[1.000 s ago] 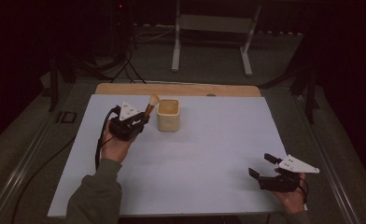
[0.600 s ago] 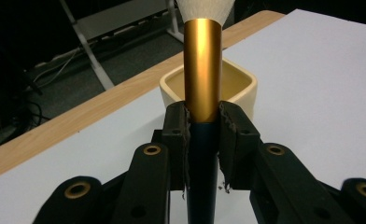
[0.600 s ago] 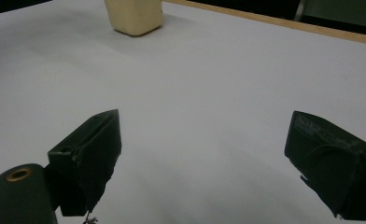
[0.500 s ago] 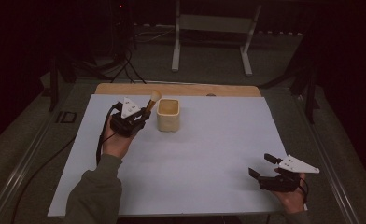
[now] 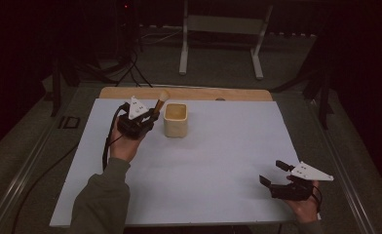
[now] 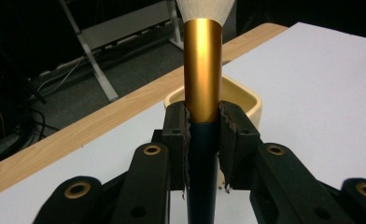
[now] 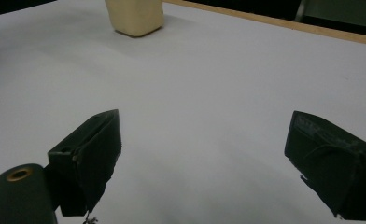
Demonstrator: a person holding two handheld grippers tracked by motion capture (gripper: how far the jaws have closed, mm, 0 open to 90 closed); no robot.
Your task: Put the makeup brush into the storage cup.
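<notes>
Just left of the cup (image 5: 175,120), my left gripper (image 5: 147,117) clamped a brush (image 6: 202,84) bristles-up, probably so its handle could drop into the cup. Well right of the cup and nearer me, my right gripper (image 5: 275,172) waited with jaws spread, empty.

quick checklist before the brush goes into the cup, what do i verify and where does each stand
1. Grip on the brush: ok, the left gripper has its fingers shut on the handle, at the join of gold ferrule and dark shaft.
2. Brush orientation: ok, bristles point up and away from the hand.
3. Cup upright, mouth open: ok.
4. Cup contents: cannot tell, interior is dim.
5. Brush over the cup mouth: not ok, it sits beside the cup on the left.
6. Right gripper out of the way: ok, open, at the near right of the white sheet.
</notes>
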